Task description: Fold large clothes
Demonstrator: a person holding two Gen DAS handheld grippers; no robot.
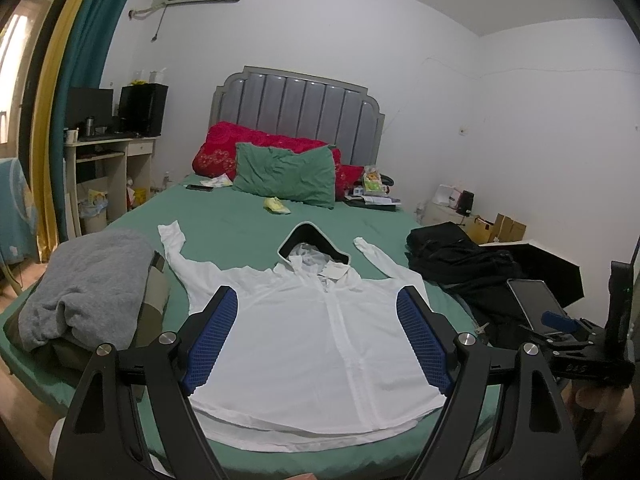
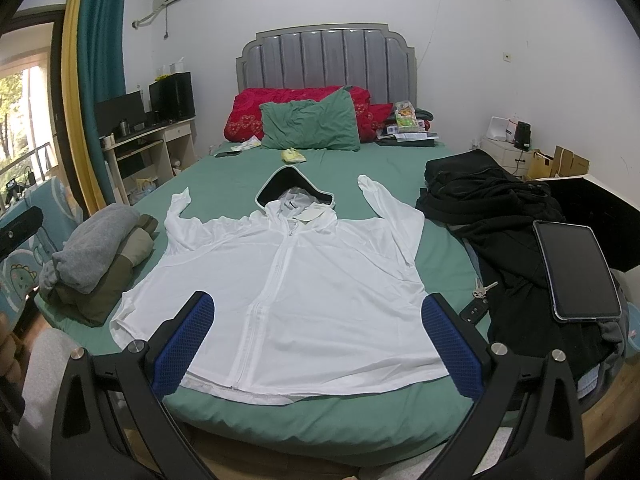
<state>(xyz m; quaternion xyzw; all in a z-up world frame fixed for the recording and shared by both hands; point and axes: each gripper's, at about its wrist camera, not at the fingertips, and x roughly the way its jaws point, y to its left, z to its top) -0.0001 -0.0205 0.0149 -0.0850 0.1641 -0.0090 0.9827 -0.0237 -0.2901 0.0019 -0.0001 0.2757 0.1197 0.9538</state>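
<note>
White hooded jacket [image 2: 280,280] spread flat, front up, zip closed, on the green bed [image 2: 320,420]; hood [image 2: 296,188] toward the headboard, hem at the near edge, both sleeves angled up and outward; no fold yet visible, so probably the very start of folding this garment. Left gripper [image 1: 316,336] hovering above the jacket's lower half, jaws wide apart, nothing between the blue pads [image 1: 212,340]; right gripper [image 2: 320,348] likewise wide open and empty, held over the hem; neither touching cloth.

Next move, by judgement: a pinch on a sleeve or a side edge, then a carry across toward the zip line; thin, slippery-looking fabric, so a shallow grip likely to slide off and a deep one likely to catch the sheet beneath; both layers to be taken together.

Around the jacket: folded grey and olive clothes [image 2: 96,252] stacked just beside the left sleeve [image 2: 180,216]; heap of black clothes [image 2: 500,208] close by the right sleeve [image 2: 392,208], a tablet [image 2: 576,268] lying on that heap, keys [image 2: 480,292] near the jacket's right side; green pillow [image 2: 312,126] and small yellow item [image 2: 293,155] well apart, toward the head of the bed. Little free room on either flank for sideways sweeps; keys and tablet at some risk of a knock from the right gripper.
</note>
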